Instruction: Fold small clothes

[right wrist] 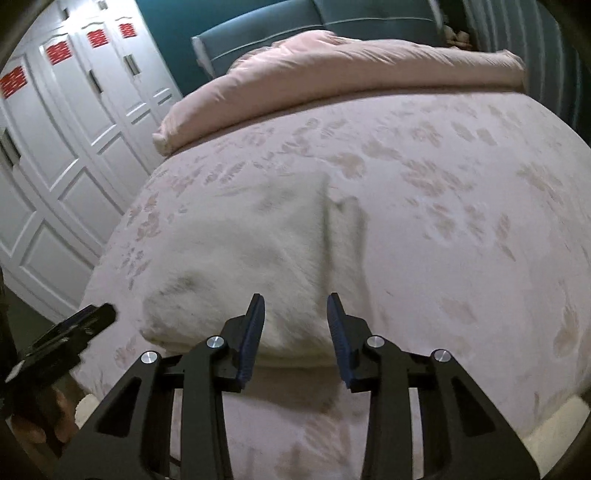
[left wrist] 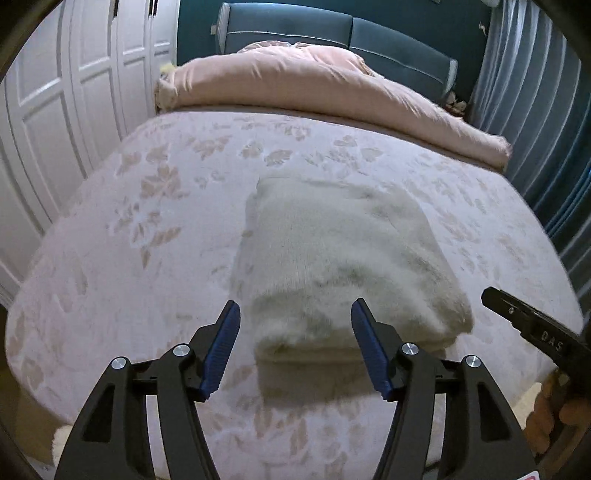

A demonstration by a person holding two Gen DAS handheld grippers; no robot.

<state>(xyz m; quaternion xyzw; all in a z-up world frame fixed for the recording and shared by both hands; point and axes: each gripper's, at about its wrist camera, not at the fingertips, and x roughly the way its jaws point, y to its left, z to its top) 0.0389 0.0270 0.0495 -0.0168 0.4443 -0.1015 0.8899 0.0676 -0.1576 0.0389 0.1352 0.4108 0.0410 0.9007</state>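
bedroom with white wardrobe doors (left wrist: 66, 110) on one side, a teal headboard (left wrist: 332, 33) at the far end and blue curtains (left wrist: 535, 110) on the other side. most of both views is filled by the bed (left wrist: 147, 221), which has a pale pink sheet with a leaf pattern, and a pink duvet (left wrist: 314, 85) is bunched near the headboard.

on the sheet, near the front edge of the bed, lies a fluffy white garment (left wrist: 343, 258). it is already a thick rectangle packet with several layers visible at its near edge, so i judge the folding is almost done; perhaps one more fold or only smoothing is left. in the right wrist view one flap (right wrist: 347, 229) sticks out on the side and looks not tidy.

its long axis seems to run from the near edge of the bed toward the headboard, with the folded short end facing the grippers.

left gripper (left wrist: 295, 325) hangs just before this near edge, jaws wide apart, holding nothing. right gripper (right wrist: 295, 317) is also spread, less wide, empty, above the near right part of the garment.
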